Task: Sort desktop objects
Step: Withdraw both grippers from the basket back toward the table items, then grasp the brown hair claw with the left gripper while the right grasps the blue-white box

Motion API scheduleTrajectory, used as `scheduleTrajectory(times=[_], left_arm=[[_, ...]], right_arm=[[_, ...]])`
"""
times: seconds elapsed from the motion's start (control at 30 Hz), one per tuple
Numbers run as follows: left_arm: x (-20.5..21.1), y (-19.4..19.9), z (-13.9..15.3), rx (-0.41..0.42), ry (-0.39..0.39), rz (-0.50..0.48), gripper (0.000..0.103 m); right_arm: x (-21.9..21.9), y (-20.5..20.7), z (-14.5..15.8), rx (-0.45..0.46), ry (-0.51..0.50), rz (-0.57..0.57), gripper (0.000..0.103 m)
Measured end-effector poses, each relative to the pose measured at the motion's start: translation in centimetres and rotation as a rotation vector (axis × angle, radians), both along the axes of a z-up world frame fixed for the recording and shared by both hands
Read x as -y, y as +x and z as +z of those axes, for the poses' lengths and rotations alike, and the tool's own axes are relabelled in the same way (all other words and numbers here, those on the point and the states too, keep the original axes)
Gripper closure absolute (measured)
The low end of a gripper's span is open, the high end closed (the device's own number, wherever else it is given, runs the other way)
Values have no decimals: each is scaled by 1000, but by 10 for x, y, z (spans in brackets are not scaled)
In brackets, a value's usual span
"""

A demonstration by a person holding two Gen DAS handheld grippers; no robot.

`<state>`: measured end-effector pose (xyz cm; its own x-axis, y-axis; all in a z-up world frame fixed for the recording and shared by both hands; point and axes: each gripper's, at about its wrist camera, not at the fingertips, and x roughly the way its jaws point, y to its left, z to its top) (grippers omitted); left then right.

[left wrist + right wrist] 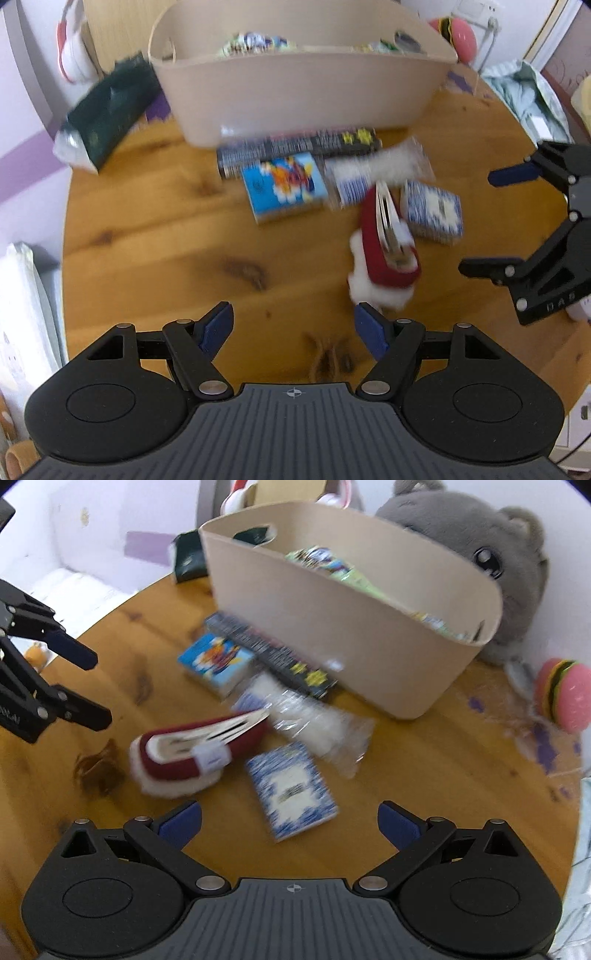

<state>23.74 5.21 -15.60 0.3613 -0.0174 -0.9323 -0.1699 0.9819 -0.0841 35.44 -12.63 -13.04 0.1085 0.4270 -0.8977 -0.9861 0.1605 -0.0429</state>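
Observation:
A beige bin (295, 96) (354, 627) stands at the back of the round wooden table and holds several small packets. In front of it lie a long dark box (299, 149) (269, 650), a blue cartoon box (286, 186) (218, 662), a clear plastic packet (380, 170) (314, 720), a blue-and-white patterned box (432, 210) (291, 794) and a red slipper with white fur (384, 243) (195, 753). My left gripper (293, 328) (96, 688) is open and empty, near the slipper's fur. My right gripper (290, 821) (480, 221) is open and empty, just before the patterned box.
A dark green bag (107, 114) (188, 557) lies left of the bin. A grey plush toy (491, 554) sits behind the bin. A pink burger toy (561, 694) (456, 35) and a pale crumpled bag (528, 96) are at the right.

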Motion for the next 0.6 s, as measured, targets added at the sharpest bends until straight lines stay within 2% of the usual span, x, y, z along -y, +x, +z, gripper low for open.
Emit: scheduleTrajectory(times=[0.27,0.6], left_arm=[[7,-15,-20,-58,-50,4,29],[18,-14,-44,-106,-46,-8,29]], right_arm=[[-1,-1,-12,-20,-41,33,0],[-10,9,-31,-1,-51,52,1]])
